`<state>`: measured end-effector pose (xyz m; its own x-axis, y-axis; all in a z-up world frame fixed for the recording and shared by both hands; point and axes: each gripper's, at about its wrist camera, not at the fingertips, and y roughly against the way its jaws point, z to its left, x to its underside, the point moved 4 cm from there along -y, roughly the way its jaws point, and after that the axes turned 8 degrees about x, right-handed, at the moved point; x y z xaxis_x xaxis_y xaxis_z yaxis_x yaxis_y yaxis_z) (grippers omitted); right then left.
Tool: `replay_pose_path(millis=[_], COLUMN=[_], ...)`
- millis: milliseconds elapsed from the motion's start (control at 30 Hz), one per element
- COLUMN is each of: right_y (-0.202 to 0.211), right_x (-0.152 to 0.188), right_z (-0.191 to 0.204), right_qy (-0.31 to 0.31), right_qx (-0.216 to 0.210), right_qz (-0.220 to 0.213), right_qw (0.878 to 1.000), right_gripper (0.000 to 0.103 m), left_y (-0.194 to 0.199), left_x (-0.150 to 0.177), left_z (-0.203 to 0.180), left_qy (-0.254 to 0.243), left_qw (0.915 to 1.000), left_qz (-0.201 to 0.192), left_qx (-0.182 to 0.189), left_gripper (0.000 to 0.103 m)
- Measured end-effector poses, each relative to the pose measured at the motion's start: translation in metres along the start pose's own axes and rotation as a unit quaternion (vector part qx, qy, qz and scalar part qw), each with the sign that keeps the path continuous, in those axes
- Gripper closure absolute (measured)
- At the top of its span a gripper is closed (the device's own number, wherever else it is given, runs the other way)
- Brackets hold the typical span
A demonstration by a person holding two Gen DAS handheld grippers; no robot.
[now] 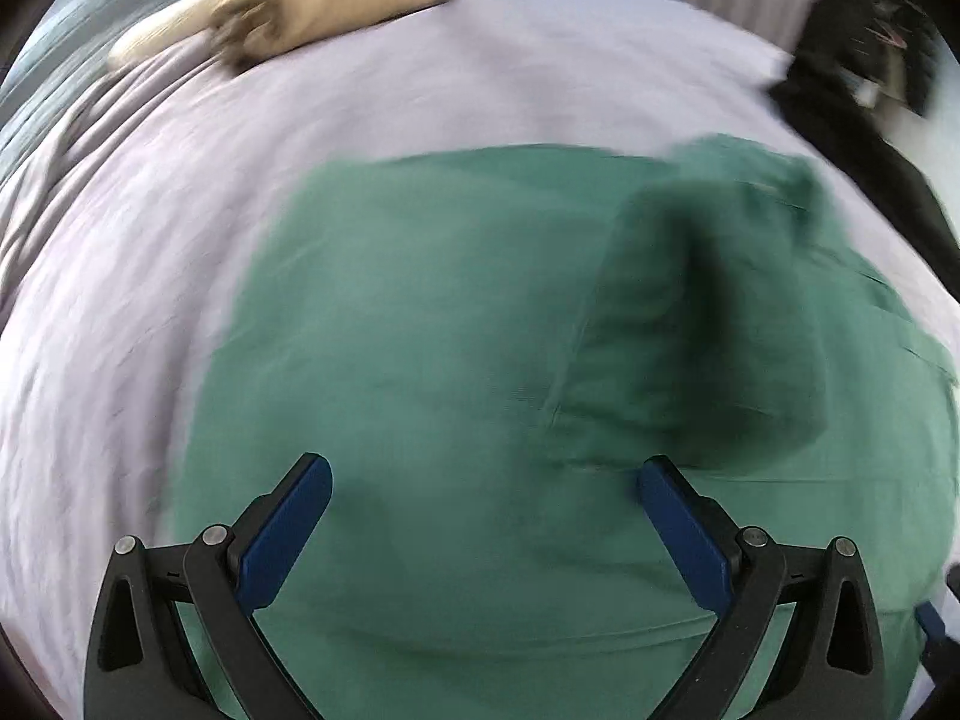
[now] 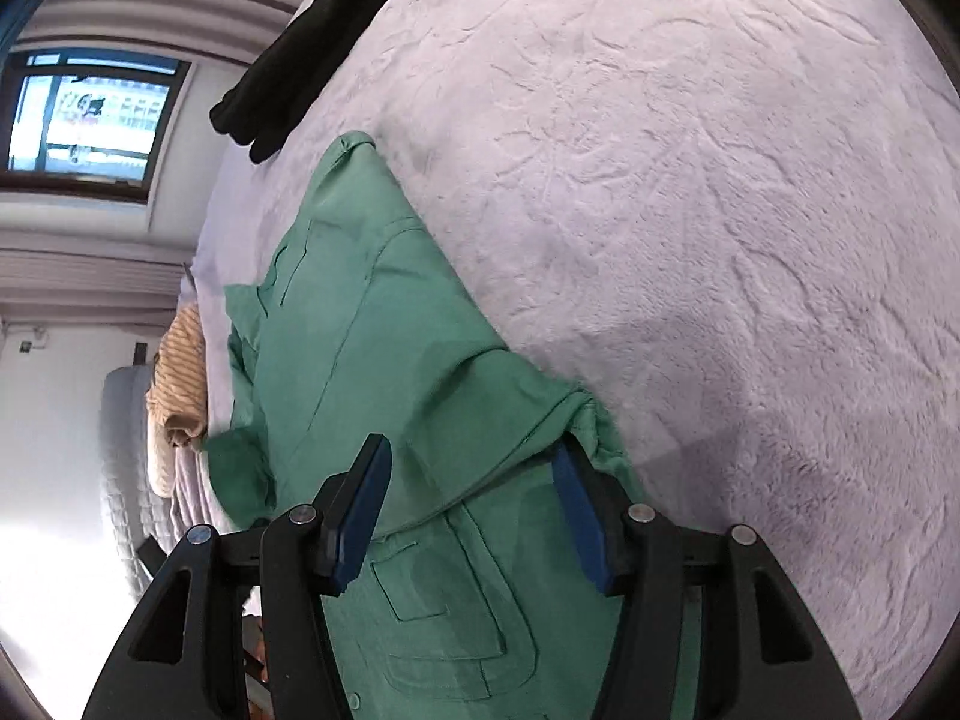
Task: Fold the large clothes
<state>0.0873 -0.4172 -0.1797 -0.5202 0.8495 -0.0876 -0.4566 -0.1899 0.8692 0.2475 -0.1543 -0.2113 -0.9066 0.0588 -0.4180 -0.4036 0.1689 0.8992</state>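
A large green shirt (image 1: 420, 330) lies spread on a pale lilac bedcover (image 1: 150, 276). In the blurred left wrist view, a folded-over sleeve (image 1: 702, 312) rests on its right part. My left gripper (image 1: 483, 477) hovers over the shirt, open and empty. In the right wrist view the green shirt (image 2: 360, 360) stretches away, with a chest pocket (image 2: 420, 582) near the fingers. My right gripper (image 2: 471, 459) is open over a folded sleeve edge (image 2: 540, 402), with fabric between its jaws but not clamped.
A tan striped garment (image 1: 324, 0) lies at the bed's far edge; it also shows in the right wrist view (image 2: 180, 372). A black garment (image 1: 852, 60) lies at the far right, also in the right wrist view (image 2: 282, 78). A window (image 2: 90, 114) is beyond.
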Motion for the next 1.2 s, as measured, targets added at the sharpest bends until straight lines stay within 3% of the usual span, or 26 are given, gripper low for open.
replay_pose_path(millis=[167, 267, 333, 467, 633, 667, 700, 733, 800, 900, 1033, 1200], right_y=[0.011, 0.036, 0.044, 0.018, -0.037, -0.047, -0.056, -0.059, -0.041, -0.026, -0.053, -0.048], right_x=[0.009, 0.004, -0.018, -0.084, -0.130, -0.134, -0.135, -0.133, -0.128, -0.118, -0.130, -0.131], right_z=[0.025, 0.048, 0.063, 0.062, 0.058, 0.058, 0.058, 0.064, 0.086, 0.111, 0.082, 0.063], right_qy=[0.064, 0.139, 0.168, 0.129, 0.067, 0.052, 0.042, 0.046, 0.116, 0.217, 0.202, 0.151], right_qx=[0.007, 0.015, 0.041, 0.051, 0.022, 0.011, -0.002, -0.003, 0.023, 0.070, 0.135, 0.114], right_qz=[0.027, -0.005, -0.038, -0.050, -0.008, 0.006, 0.021, 0.031, -0.015, -0.056, -0.048, -0.047], right_qw=[0.998, 0.990, 0.984, 0.989, 0.998, 0.999, 0.999, 0.998, 0.993, 0.972, 0.969, 0.981], right_gripper=[0.043, 0.043, 0.043, 0.043, 0.043, 0.045, 0.077, 0.103, 0.101, 0.101, 0.101, 0.102], left_y=[0.022, 0.028, 0.025, 0.014, 0.002, 0.001, 0.000, -0.002, -0.005, -0.011, -0.024, -0.022], left_x=[-0.003, -0.005, -0.007, -0.011, -0.007, -0.007, -0.007, -0.009, -0.012, -0.011, -0.009, -0.012], left_z=[0.034, 0.026, 0.008, -0.025, -0.042, -0.043, -0.042, -0.041, -0.039, -0.043, -0.049, -0.047], left_qy=[0.006, -0.018, -0.039, -0.064, -0.074, -0.075, -0.075, -0.074, -0.077, -0.091, -0.100, -0.116], left_qw=[1.0000, 0.9996, 0.9989, 0.9974, 0.9966, 0.9966, 0.9967, 0.9967, 0.9965, 0.9955, 0.9946, 0.9930], left_qz=[0.000, -0.004, -0.004, -0.001, 0.013, 0.014, 0.015, 0.016, 0.015, 0.016, 0.022, 0.020], left_qx=[0.004, 0.021, 0.025, 0.034, 0.034, 0.031, 0.030, 0.028, 0.027, 0.021, 0.016, 0.011], left_gripper=[0.000, 0.000, 0.000, 0.000, 0.000, 0.000, 0.000, 0.000, 0.000, 0.000, 0.000, 0.000])
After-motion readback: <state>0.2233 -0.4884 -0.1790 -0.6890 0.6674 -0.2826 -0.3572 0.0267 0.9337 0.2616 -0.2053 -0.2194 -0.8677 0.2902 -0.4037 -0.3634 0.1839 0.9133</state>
